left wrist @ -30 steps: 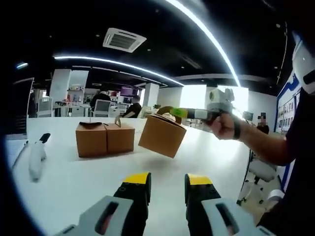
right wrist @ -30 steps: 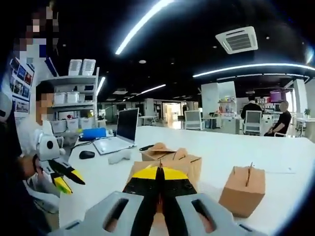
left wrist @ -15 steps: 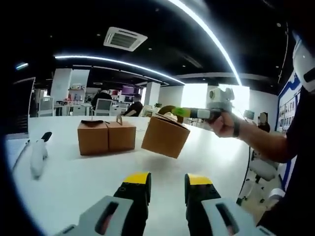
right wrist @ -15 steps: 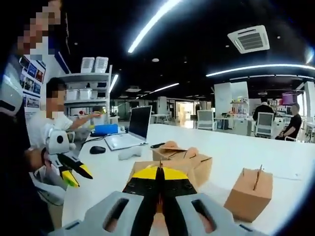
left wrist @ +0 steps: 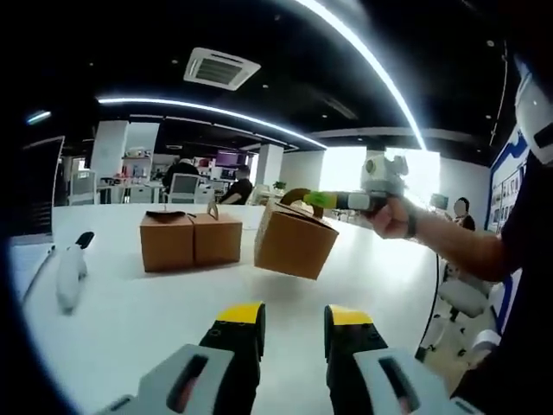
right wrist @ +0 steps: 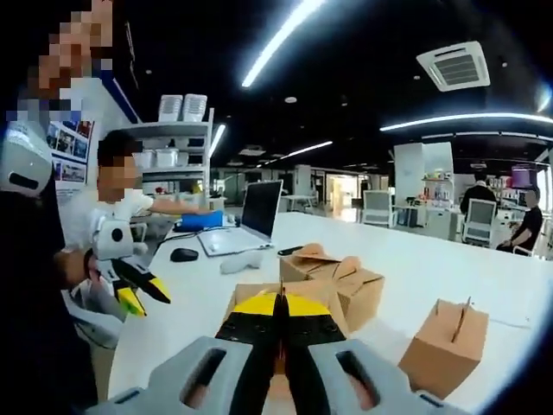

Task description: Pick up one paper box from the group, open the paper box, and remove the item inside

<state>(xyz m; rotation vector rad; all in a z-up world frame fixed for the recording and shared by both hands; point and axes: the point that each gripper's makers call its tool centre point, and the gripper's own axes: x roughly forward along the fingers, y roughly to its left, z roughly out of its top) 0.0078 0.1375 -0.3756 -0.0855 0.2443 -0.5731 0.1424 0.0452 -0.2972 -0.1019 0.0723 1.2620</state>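
Note:
A brown paper box (left wrist: pixel 294 243) hangs tilted above the white table (left wrist: pixel 130 320), held by its top handle in my right gripper (left wrist: pixel 304 198), which comes in from the right and is shut on it. In the right gripper view the shut jaws (right wrist: pixel 281 304) cover this box (right wrist: pixel 239 298). Two more boxes (left wrist: pixel 190 240) stand side by side on the table behind it, seen as a pair (right wrist: pixel 337 275) past the jaws. A further box (right wrist: pixel 445 340) stands to the right. My left gripper (left wrist: pixel 294 316) is open and holds nothing; it shows again as the left gripper (right wrist: pixel 138 285) at the left.
A white pen-like object (left wrist: pixel 67 272) lies on the table at the left. An open laptop (right wrist: pixel 251 220), a black mouse (right wrist: pixel 183 254) and a white object (right wrist: pixel 242 260) sit on the far side. A person's forearm (left wrist: pixel 449 251) reaches in from the right. People sit in the background.
My right gripper has carried the hanging box slightly farther from the pair on the table, still shut on it. The right view has panned. My left gripper stays open and still.

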